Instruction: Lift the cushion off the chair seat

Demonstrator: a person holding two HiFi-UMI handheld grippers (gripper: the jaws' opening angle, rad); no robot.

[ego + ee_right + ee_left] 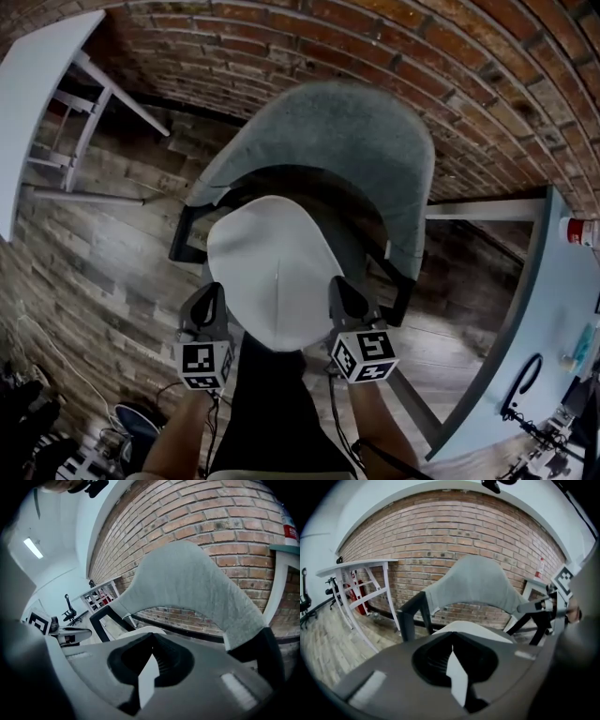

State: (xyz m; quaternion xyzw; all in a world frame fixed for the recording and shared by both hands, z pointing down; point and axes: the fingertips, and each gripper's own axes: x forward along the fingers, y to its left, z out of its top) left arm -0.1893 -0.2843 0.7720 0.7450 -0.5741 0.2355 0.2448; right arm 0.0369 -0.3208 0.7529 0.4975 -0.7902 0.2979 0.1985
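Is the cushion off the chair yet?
Not yet, and nothing looks done so far. The white cushion lies over the seat of the grey chair. In hand: the left tool and the right tool are at its front edge, both shut, with no clear grip on it. Left to do: grab it and lift it off.

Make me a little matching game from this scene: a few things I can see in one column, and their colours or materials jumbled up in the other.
Things:
1 cushion
2 chair backrest
3 wall
4 floor

Looks:
A red-brown brick
B grey fabric
C wooden planks
D white

Pairs: 1-D, 2-B, 3-A, 4-C.
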